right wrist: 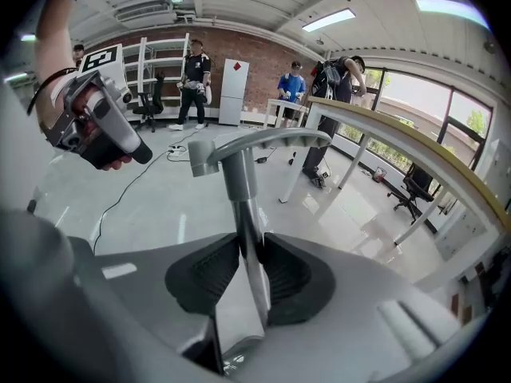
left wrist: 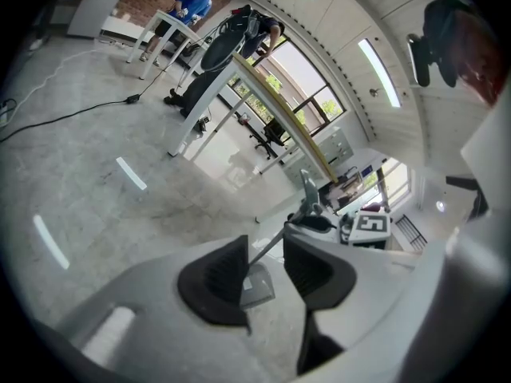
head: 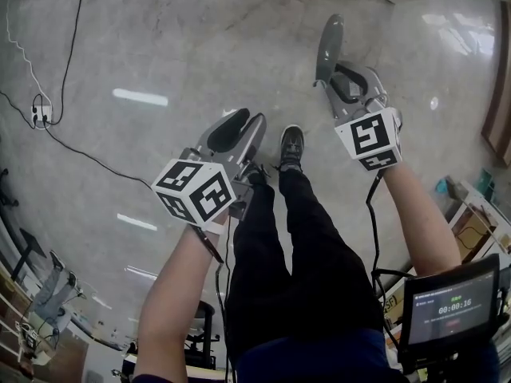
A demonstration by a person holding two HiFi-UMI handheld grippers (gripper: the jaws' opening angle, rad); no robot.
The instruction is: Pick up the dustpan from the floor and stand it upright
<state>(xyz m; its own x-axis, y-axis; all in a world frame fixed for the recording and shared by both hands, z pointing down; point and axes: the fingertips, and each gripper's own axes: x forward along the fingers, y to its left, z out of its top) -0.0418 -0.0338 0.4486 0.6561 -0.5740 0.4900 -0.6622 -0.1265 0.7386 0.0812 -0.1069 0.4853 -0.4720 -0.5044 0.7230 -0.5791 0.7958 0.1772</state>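
Head view: right gripper sits at 1 o'clock from the shoe, clamped on the dustpan. Only the grey grip end of the dustpan shows, sticking out past the jaws toward 12 o'clock; the pan cannot be made out here. Left gripper is at 9 o'clock of the shoe, just beside it in the picture, jaws apart and empty. Both grippers are well apart from each other over the floor. Cable runs across the floor at 10 o'clock.

Left gripper view: jaws stand apart, pads touching nothing. Through the gap a grey slab shows, probably the pan, low near the floor; whether it rests on the floor is unclear. Its thin pole rises tilted toward 1 o'clock to the right gripper, with the grip end above it. Table stands at 12 o'clock.

Right gripper view: both pads press on the metal pole from either side, a firm grasp. The pole runs toward 12 o'clock from the jaws and ends in a grey crossbar grip. Flat part of the dustpan shows below the pads at 6 o'clock. Left gripper hangs at 10 o'clock, apart from the dustpan.
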